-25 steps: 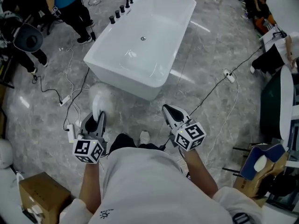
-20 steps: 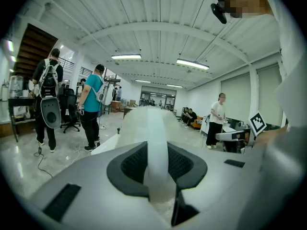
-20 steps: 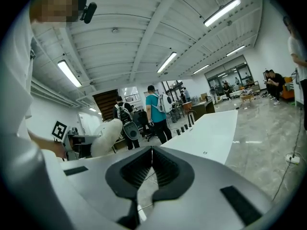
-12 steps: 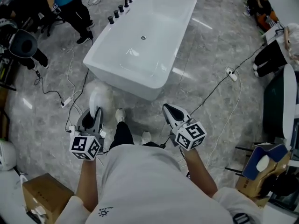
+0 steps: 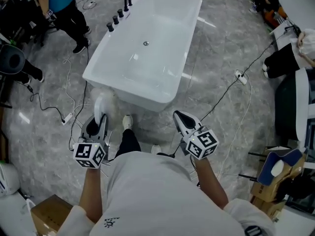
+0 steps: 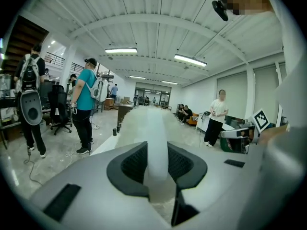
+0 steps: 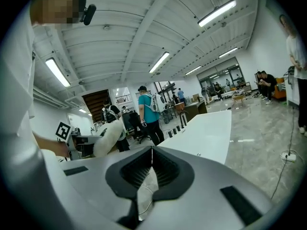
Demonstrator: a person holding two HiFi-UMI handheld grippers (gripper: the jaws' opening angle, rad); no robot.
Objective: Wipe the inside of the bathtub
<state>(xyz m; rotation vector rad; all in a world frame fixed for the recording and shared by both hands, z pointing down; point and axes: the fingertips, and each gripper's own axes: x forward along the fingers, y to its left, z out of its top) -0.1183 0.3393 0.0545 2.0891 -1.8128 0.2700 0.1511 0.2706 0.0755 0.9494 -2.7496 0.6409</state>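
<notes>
The white bathtub (image 5: 129,89) stands on the grey marble floor just ahead of me, with its drain (image 5: 145,44) in the bare basin and black taps (image 5: 116,18) on its left rim. My left gripper (image 5: 101,118) is shut on a white fluffy cloth (image 5: 106,103) that sticks up past its jaws, short of the tub's near left corner. In the left gripper view the cloth (image 6: 156,138) fills the gap between the jaws. My right gripper (image 5: 178,115) is held level with it on the right, shut and empty (image 7: 152,150). The tub's rim (image 7: 206,133) lies beyond it.
Cables run over the floor on both sides, with a power strip (image 5: 239,77) to the right and another (image 5: 67,118) to the left. A person in a teal shirt (image 5: 61,1) stands near the taps. A cardboard box (image 5: 47,213) sits behind me on the left.
The tub has come a little closer and shifted left in the head view. Both grippers keep their hold and height; the left one drifted slightly left.
</notes>
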